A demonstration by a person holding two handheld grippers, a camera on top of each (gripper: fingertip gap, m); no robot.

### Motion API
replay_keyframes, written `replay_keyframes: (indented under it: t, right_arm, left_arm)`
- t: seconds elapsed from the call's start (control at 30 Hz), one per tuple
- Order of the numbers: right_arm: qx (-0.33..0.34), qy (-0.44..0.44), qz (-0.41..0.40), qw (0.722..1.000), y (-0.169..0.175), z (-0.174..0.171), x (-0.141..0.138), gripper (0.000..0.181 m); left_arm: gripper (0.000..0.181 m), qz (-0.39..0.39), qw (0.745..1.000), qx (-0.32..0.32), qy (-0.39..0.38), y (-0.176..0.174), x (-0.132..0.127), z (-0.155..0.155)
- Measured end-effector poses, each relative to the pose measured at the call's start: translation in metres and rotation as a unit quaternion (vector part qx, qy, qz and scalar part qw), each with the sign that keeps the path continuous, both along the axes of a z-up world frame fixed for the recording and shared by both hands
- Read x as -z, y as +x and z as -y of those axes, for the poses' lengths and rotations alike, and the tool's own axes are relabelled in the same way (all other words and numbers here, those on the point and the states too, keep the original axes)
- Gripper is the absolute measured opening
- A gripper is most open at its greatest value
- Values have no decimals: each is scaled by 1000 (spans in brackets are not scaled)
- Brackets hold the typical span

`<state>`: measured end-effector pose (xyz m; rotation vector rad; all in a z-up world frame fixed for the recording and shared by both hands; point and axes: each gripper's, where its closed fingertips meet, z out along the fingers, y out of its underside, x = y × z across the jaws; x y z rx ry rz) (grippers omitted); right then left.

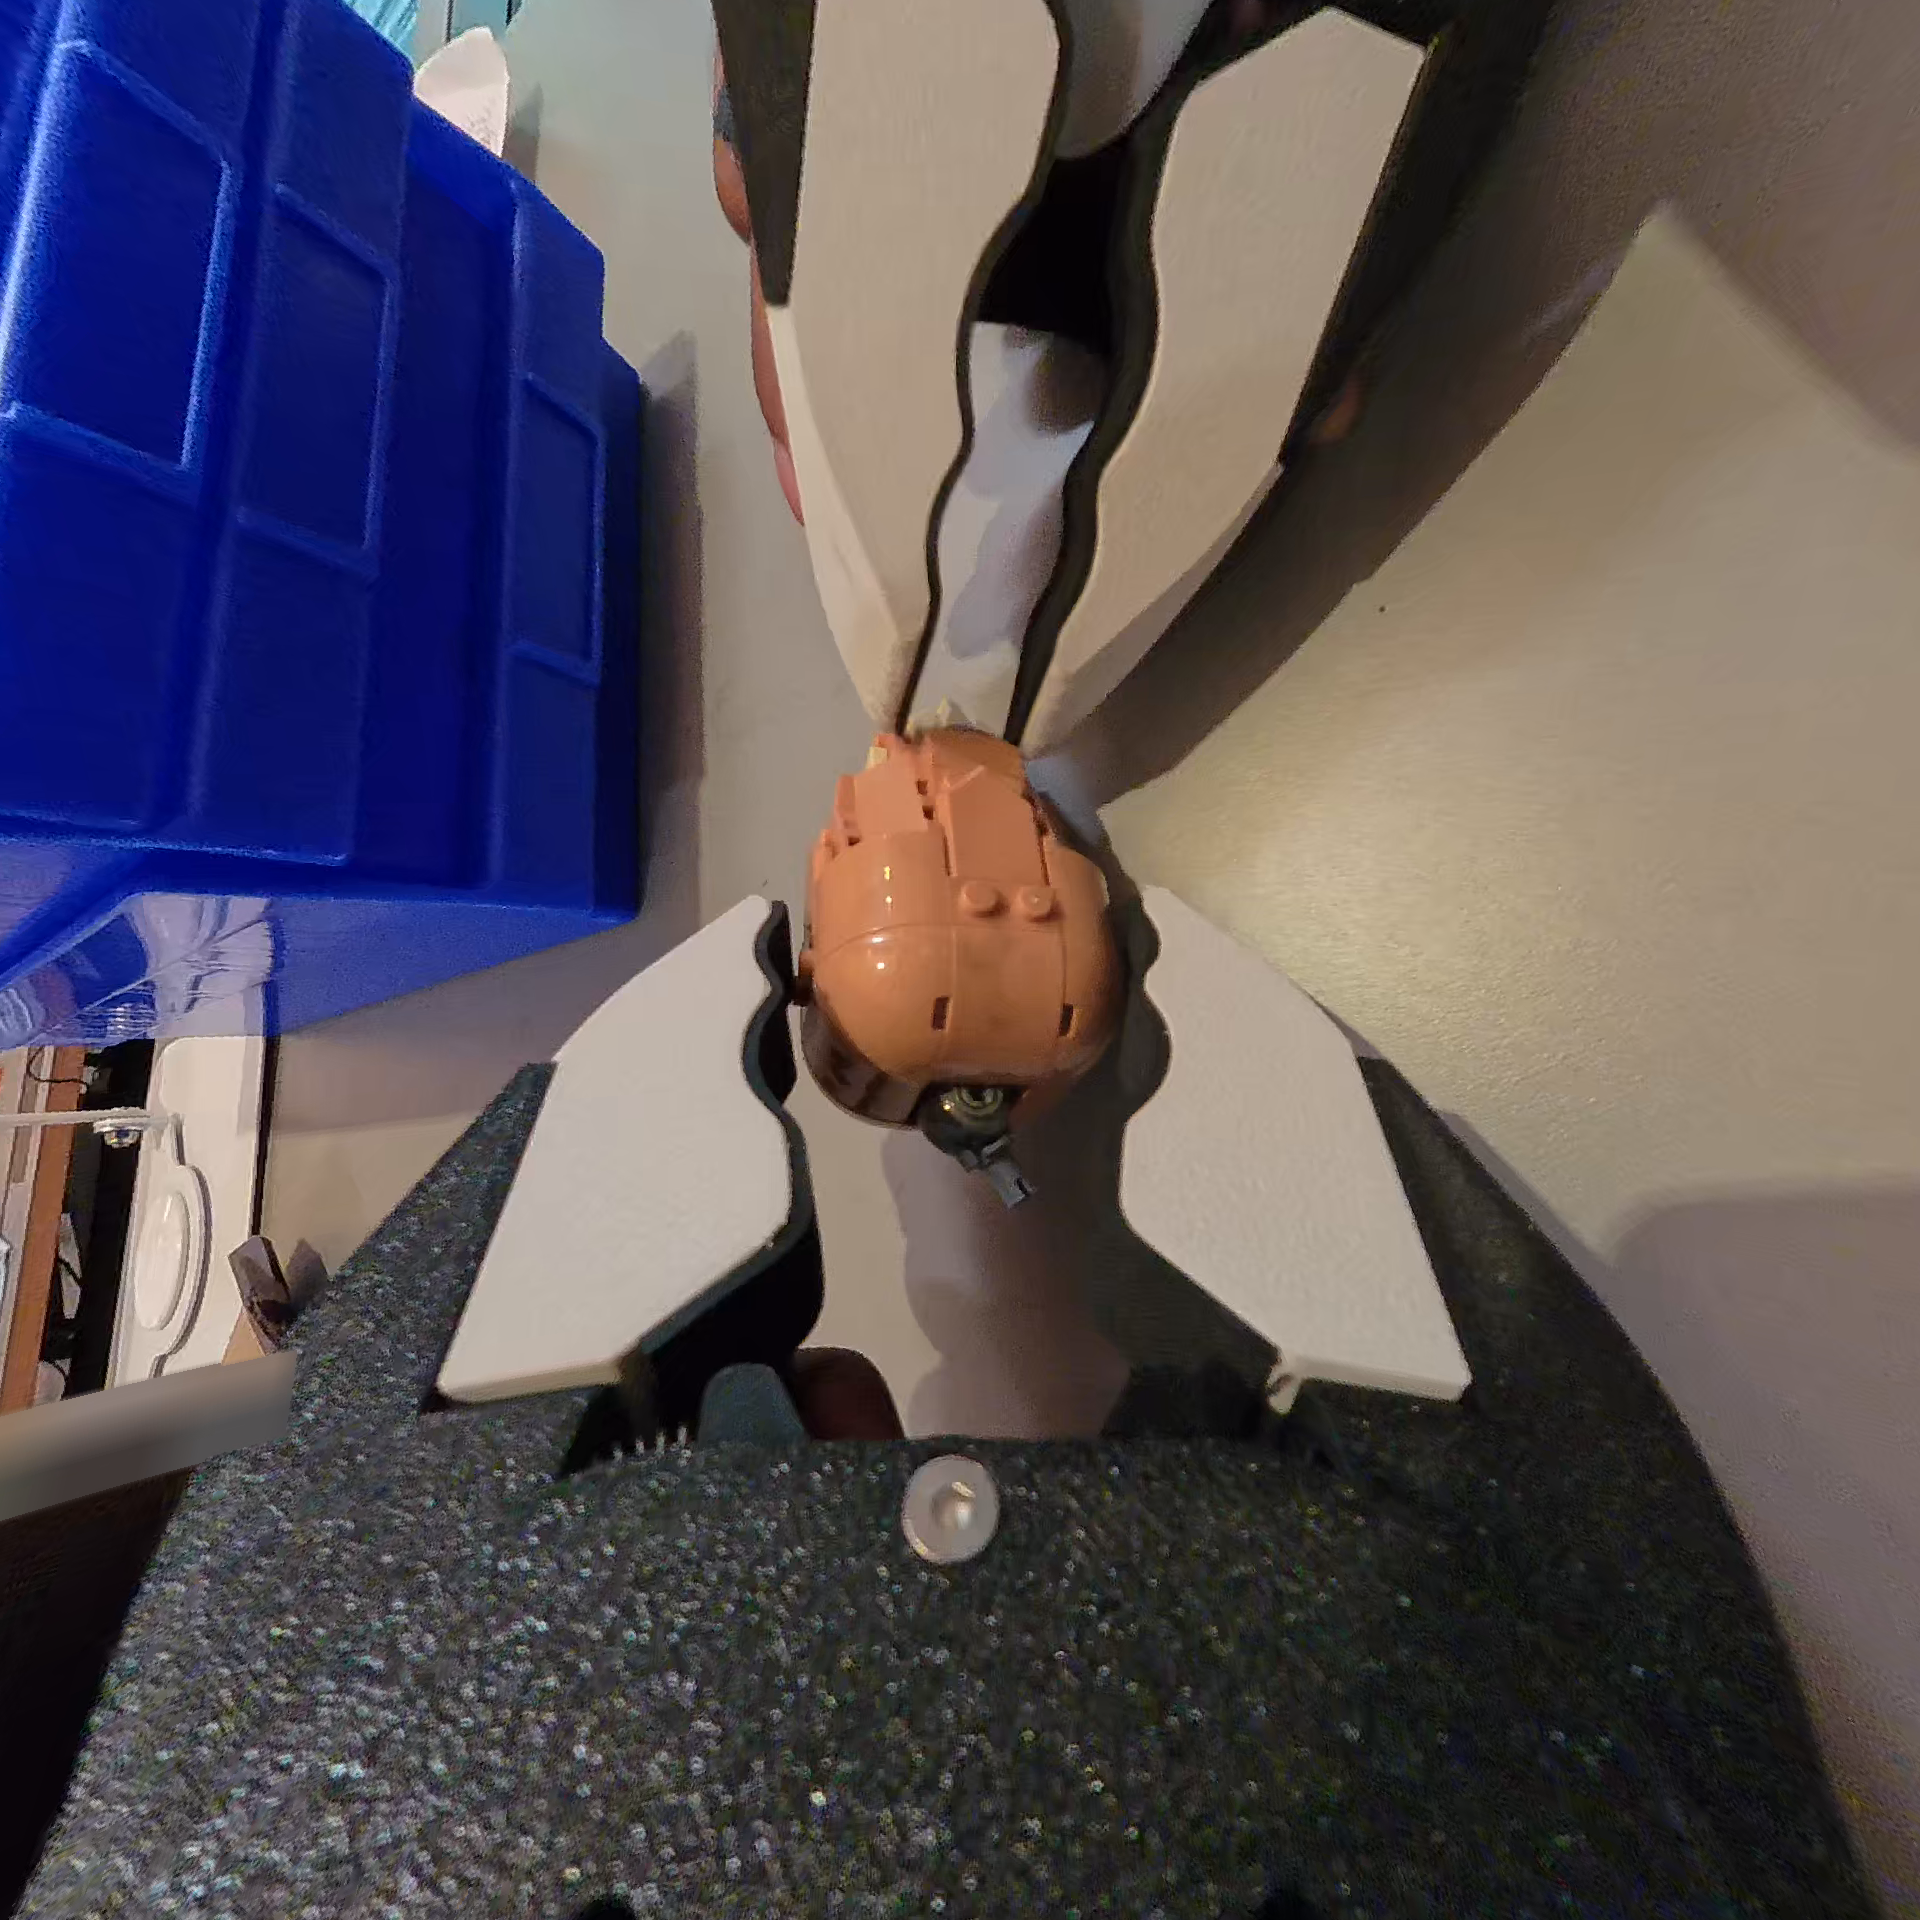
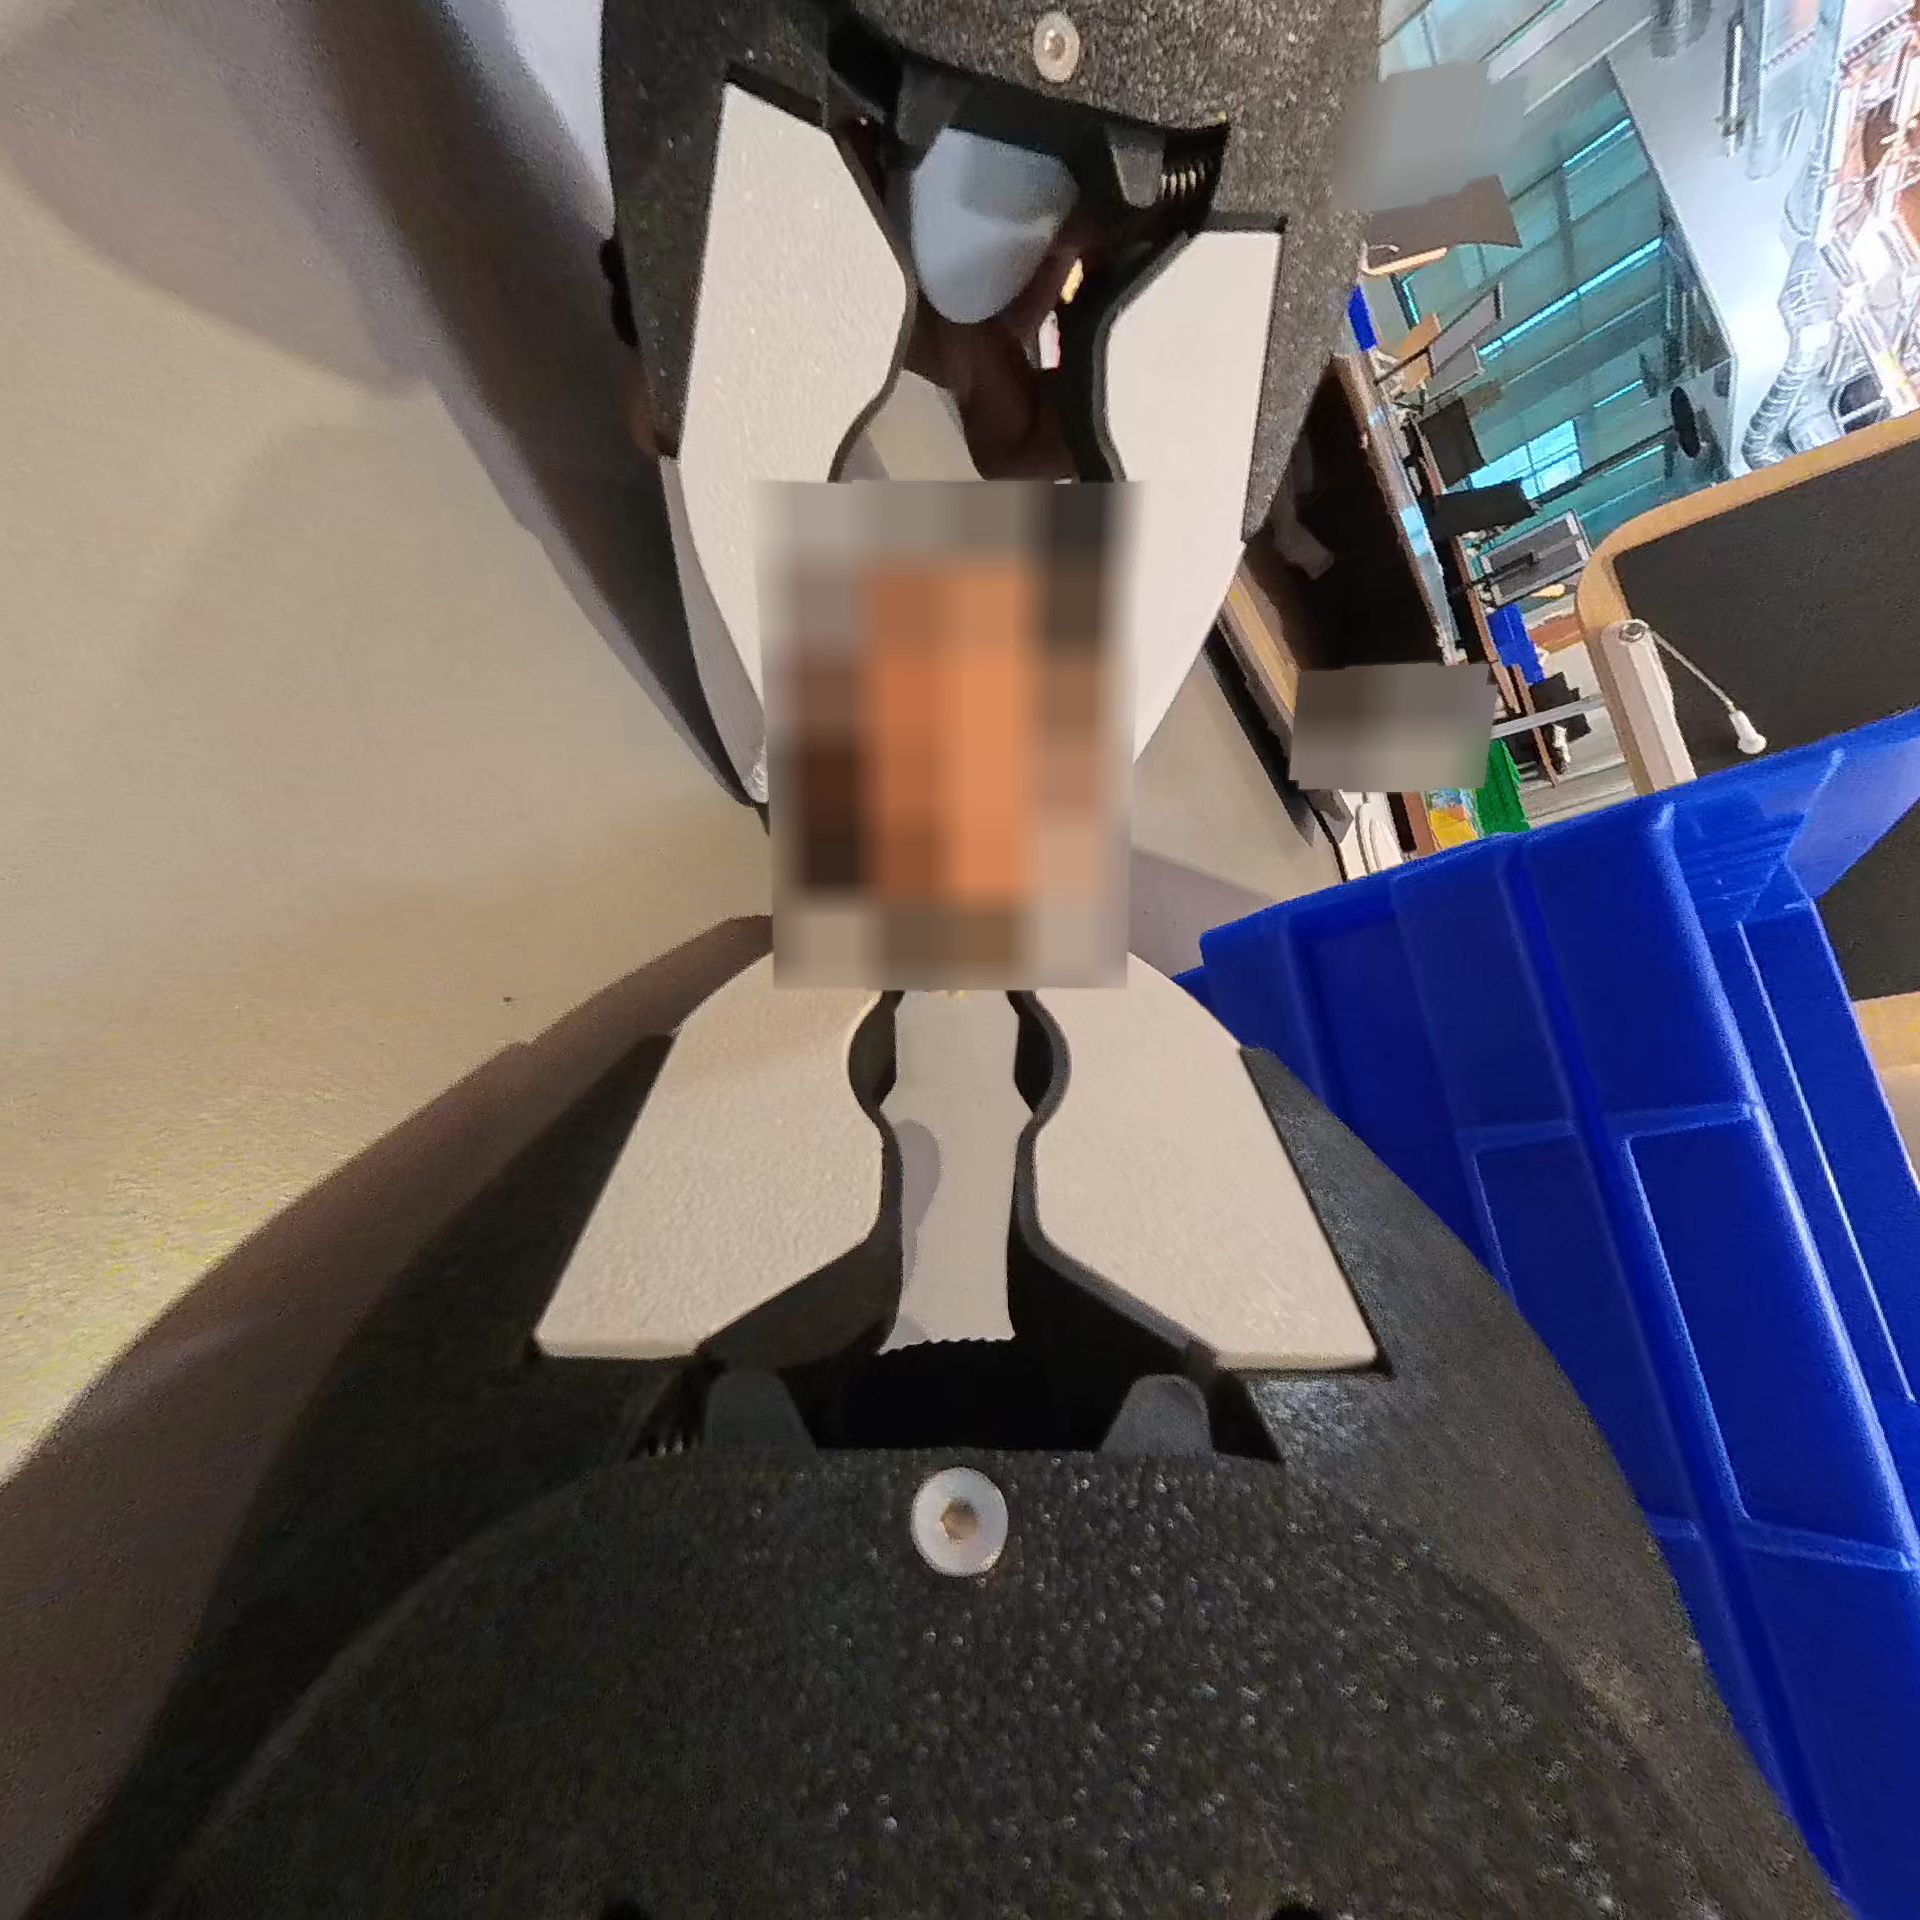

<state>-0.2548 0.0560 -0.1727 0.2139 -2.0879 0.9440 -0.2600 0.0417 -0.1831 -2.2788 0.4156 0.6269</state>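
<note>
A rounded tan piece built from toy bricks [image 1: 961, 935], with a dark grey joint at its underside, hangs in the air above the white table [image 1: 1507, 831]. My left gripper [image 1: 961, 971] is shut on its wide body from both sides. My right gripper [image 1: 968, 719] comes from the opposite side, and its nearly closed fingertips pinch the piece's narrow far end. In the right wrist view my right gripper [image 2: 956, 1000] reaches up to the piece, which a mosaic patch hides. The left gripper's fingers [image 2: 790, 364] face it from above.
A blue plastic bin [image 1: 312, 468] stands on the table close to the left of both grippers, and it shows at the right in the right wrist view [image 2: 1610, 1195]. Beyond the table edge are desks, shelves and windows [image 2: 1558, 364]. The tips of both grippers are at nearly the same place.
</note>
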Motion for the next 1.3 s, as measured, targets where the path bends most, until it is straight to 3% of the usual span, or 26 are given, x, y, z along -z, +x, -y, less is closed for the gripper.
replay_keyframes:
  t: [0.03, 0.37, 0.63, 1.07, 1.3]
  right_arm:
    - [3, -2, 0, 1000, -1, -1, -1, 19]
    - [21, 8, 18, 1000, -12, -16, 3, 22]
    - [19, 21, 5, 1000, -12, -17, 3, 22]
    - [34, 37, -15, 999, -19, -19, 4, 20]
    - [44, 61, -39, 996, -22, -22, 4, 19]
  left_arm:
    - [61, 3, 1000, 0, 1, 0, 0, 0]
    - [61, 31, 999, 11, 24, -1, 0, 2]
    - [61, 116, 992, -19, 49, -5, 0, 4]
    - [61, 291, 948, -112, 69, -12, 4, 9]
    - [63, 235, 961, -123, 76, -22, -3, 12]
